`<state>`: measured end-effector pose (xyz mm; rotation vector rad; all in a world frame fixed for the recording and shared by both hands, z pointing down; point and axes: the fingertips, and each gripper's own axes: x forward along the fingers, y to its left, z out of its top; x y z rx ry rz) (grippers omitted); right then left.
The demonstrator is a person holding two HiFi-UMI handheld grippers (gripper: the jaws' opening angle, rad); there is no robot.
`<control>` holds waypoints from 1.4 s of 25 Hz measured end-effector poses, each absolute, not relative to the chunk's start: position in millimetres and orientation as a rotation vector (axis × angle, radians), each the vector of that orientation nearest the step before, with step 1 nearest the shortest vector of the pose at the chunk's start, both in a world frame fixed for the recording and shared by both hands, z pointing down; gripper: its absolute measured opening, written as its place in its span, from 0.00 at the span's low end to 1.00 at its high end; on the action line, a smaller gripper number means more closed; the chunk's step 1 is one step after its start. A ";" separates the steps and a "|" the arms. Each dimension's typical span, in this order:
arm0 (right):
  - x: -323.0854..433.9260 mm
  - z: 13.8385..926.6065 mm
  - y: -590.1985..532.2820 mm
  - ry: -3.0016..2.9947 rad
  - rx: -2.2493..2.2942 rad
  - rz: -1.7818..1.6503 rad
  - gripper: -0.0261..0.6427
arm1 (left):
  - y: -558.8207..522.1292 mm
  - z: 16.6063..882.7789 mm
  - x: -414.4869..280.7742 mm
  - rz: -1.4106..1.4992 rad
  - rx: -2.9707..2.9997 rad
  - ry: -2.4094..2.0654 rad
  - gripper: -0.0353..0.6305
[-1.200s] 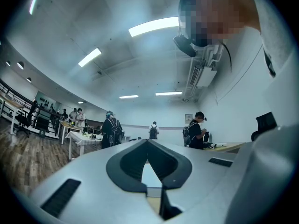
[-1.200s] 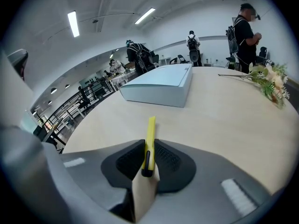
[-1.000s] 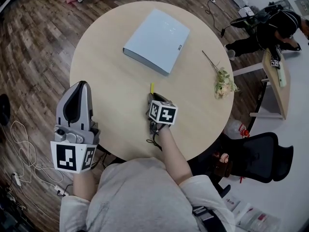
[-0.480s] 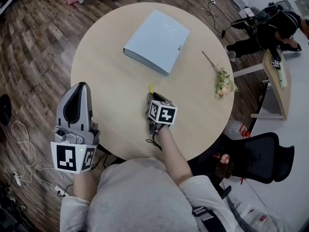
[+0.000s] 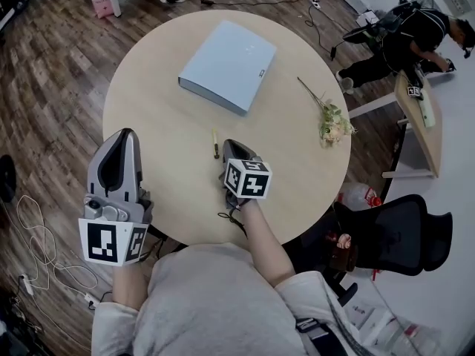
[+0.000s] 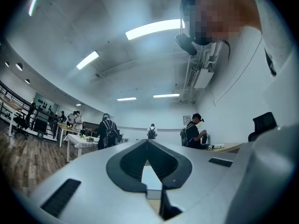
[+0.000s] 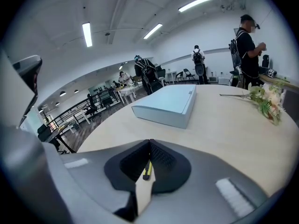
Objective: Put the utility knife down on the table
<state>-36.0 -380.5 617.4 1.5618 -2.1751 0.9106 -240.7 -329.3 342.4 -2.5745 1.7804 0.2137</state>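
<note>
The utility knife [image 5: 216, 144], slim and dark with a yellow end, lies flat on the round wooden table [image 5: 148, 102]. It is just left of my right gripper's tips and apart from them. In the right gripper view the utility knife [image 7: 146, 170] shows on the tabletop through the window between the jaws. My right gripper [image 5: 231, 144] [image 7: 149, 142] rests low over the table with its tips together and nothing held. My left gripper [image 5: 126, 130] [image 6: 147, 141] is raised off the table's left edge, shut and empty.
A pale blue binder [image 5: 227, 65] lies at the far side of the table. A dried flower sprig [image 5: 330, 121] lies near the right edge. A black office chair [image 5: 401, 232] stands at the lower right, and a person stands by a desk [image 5: 419, 110] beyond.
The knife was at the right gripper's tips before. Now it lies free on the table, a little left of the gripper, which has drawn back from it. The left gripper has stayed put.
</note>
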 end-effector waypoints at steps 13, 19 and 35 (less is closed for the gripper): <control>-18.8 523.2 -341.2 -2.411 1.583 0.671 0.06 | -285.4 323.4 -196.2 0.243 -2.566 1.713 0.07; -6.3 482.3 -311.0 -2.475 1.583 0.504 0.06 | -257.0 314.0 -178.5 0.262 -2.552 1.714 0.07; 49.4 388.3 -232.0 -2.621 1.656 0.291 0.06 | -186.2 280.3 -129.5 0.284 -2.488 1.668 0.07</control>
